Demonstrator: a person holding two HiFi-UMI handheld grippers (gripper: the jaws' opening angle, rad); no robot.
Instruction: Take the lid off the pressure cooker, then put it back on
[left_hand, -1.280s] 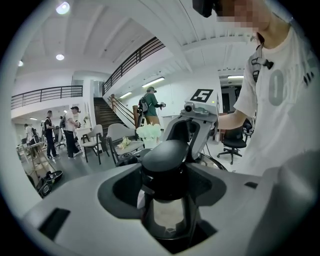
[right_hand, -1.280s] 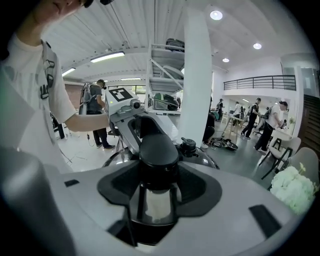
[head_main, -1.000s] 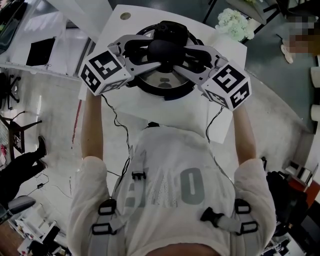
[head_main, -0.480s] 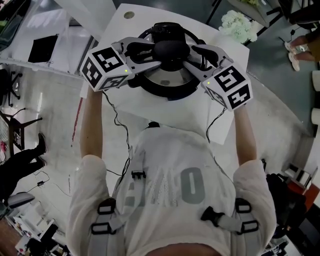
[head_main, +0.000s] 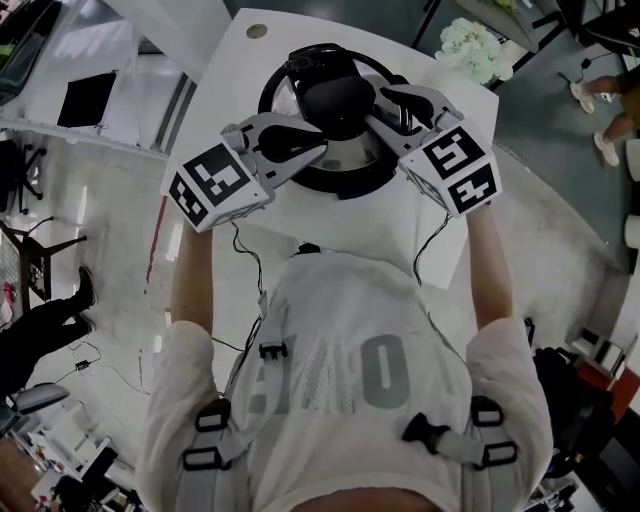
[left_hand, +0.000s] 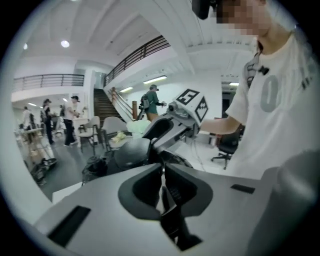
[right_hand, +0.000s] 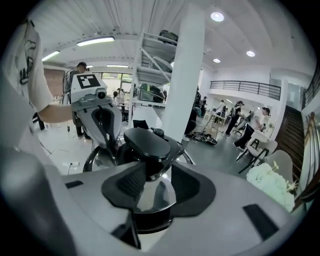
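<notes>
The pressure cooker (head_main: 340, 186) stood on the white table (head_main: 390, 240) with its lid (head_main: 345, 152) on. The right gripper (head_main: 380, 108), its jaws partway apart and just closing, flanked the lid's black handle (head_main: 337, 98) without pressing on it. The left gripper (head_main: 316, 150) was closed and empty over the lid's near edge.

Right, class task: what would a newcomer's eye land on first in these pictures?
The pressure cooker on the white table, its black lid handle dead centre. Flanking it, two marker-cubed grippers: the left gripper shut and empty, the right gripper with jaws apart, just closing, the handle at their tips. White flowers sit by the table's far right corner.
</notes>
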